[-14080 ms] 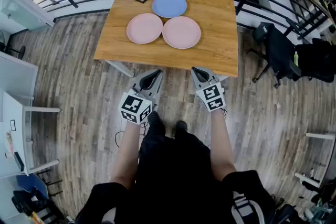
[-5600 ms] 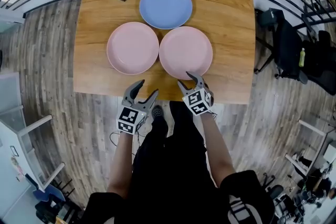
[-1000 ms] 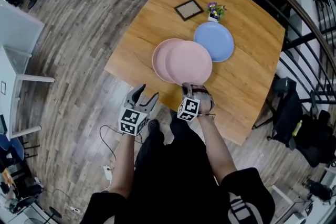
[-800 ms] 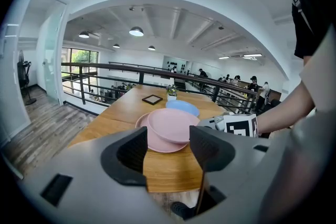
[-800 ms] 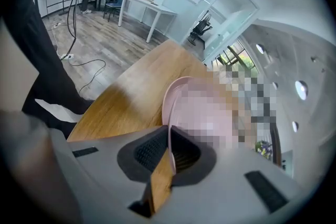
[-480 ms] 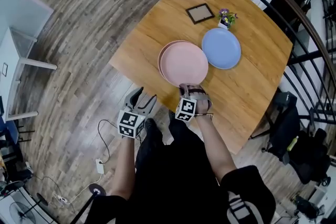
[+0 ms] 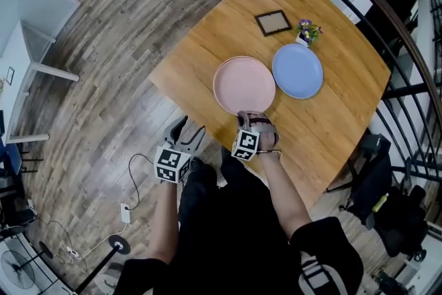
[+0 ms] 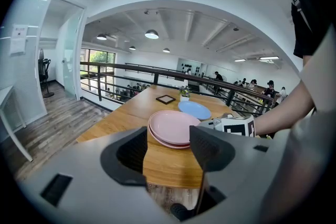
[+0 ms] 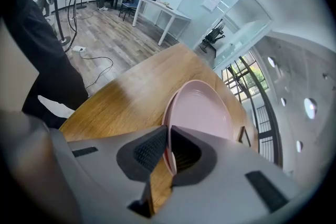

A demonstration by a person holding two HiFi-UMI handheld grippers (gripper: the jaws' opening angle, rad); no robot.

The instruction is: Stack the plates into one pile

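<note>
On the near part of the light-brown, square wooden table (image 7: 207, 31) the round upper pink plate (image 7: 244, 84) lies on the round lower pink plate (image 8: 153, 132), almost edge to edge; the round blue plate (image 7: 298, 71) lies flat just right of them; the right gripper (image 7: 255, 118) pinches the near rim of the upper pink plate, its jaws having just been opening a little; the left gripper (image 7: 190, 126) hangs off the table's near left edge, over the floor, jaws apart with nothing between them.

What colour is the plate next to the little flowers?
It's blue. The plate shows best in the head view.
</note>
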